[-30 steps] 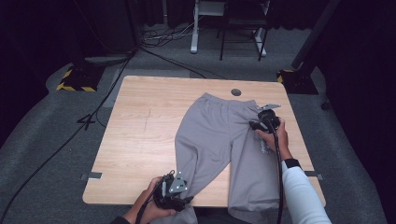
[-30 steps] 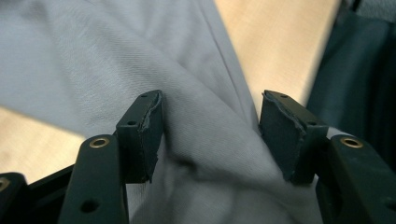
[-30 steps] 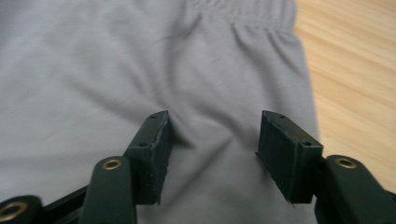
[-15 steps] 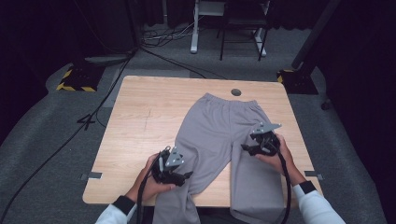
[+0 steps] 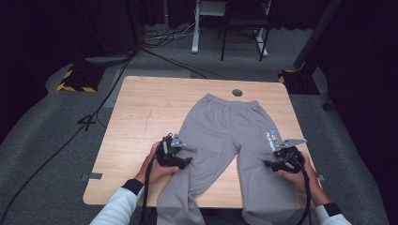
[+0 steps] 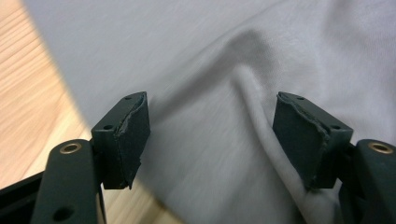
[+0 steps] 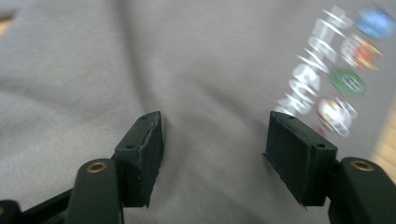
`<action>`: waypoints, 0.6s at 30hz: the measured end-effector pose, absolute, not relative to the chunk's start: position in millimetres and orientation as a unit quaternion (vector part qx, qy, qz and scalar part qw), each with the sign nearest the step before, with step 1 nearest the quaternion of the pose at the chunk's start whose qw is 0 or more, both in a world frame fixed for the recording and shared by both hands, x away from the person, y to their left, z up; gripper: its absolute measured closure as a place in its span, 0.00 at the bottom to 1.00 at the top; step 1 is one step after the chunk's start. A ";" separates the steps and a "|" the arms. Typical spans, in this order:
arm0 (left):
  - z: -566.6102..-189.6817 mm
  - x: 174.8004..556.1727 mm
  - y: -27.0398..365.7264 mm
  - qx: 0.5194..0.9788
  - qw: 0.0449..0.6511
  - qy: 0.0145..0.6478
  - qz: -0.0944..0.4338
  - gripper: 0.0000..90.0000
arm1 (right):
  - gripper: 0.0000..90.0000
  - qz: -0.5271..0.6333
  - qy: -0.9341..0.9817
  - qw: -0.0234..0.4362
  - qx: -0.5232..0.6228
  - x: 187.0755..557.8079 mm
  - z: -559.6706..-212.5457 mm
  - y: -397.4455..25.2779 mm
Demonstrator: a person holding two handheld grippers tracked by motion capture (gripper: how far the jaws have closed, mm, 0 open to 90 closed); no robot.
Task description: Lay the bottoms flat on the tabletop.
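Observation:
Grey sweatpants (image 5: 225,136) lie flat on the wooden table (image 5: 141,112), waistband far, legs hanging over the near edge. A small colourful print (image 5: 272,138) marks the right hip. My left gripper (image 5: 180,161) rests at the outer edge of the left leg, open, its jaws wide apart over a fabric ridge (image 6: 252,98). My right gripper (image 5: 272,164) sits on the right leg just below the print (image 7: 336,70), open, with grey cloth (image 7: 215,93) between the jaws but not pinched.
A round cable hole (image 5: 237,93) sits at the table's far edge. Bare wood spans the table's left half. Black cables (image 5: 56,150) run across the grey floor at left. A chair and desk legs (image 5: 244,28) stand beyond the table.
Both grippers moved up and inward along the trouser legs: the left from the near table edge onto the left leg, the right down from the hip to below the print.

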State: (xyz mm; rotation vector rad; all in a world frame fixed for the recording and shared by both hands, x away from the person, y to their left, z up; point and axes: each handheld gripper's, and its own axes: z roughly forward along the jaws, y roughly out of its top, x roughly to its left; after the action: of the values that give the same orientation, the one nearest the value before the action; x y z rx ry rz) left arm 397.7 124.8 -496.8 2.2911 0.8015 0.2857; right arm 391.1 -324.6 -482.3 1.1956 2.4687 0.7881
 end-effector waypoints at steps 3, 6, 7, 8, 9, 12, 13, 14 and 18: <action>-496.9 390.5 140.2 0.879 0.340 0.316 0.114 0.30 | 0.40 0.260 0.845 0.145 0.445 393.7 -480.7 -344.9; -497.6 381.6 151.9 0.876 0.342 0.322 0.110 0.30 | 0.39 0.245 0.838 0.151 0.464 394.0 -478.8 -357.8; -497.1 377.4 155.6 0.876 0.340 0.324 0.112 0.30 | 0.39 0.239 0.837 0.155 0.466 393.4 -478.1 -359.4; -496.6 371.7 157.7 0.877 0.337 0.325 0.112 0.30 | 0.39 0.235 0.838 0.161 0.465 391.8 -477.7 -361.1; -496.5 368.2 158.3 0.877 0.336 0.324 0.115 0.30 | 0.40 0.231 0.838 0.166 0.465 389.0 -477.1 -360.8; -492.8 347.9 151.9 0.882 0.342 0.301 0.121 0.31 | 0.40 0.248 0.846 0.181 0.436 376.7 -472.8 -351.8; -491.4 339.9 146.5 0.886 0.343 0.285 0.125 0.31 | 0.40 0.267 0.849 0.178 0.420 370.0 -469.0 -346.2; -490.3 332.6 140.3 0.891 0.340 0.272 0.127 0.30 | 0.40 0.286 0.853 0.169 0.402 363.7 -465.6 -339.9; -491.3 315.8 117.5 0.903 0.337 0.241 0.116 0.31 | 0.41 0.299 0.878 0.148 0.343 346.1 -468.2 -311.1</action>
State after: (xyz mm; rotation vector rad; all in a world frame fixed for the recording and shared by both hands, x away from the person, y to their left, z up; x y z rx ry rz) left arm 315.8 117.5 -491.3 2.3527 0.6276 0.3013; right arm 346.1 -311.1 -468.2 0.9879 2.5250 0.8609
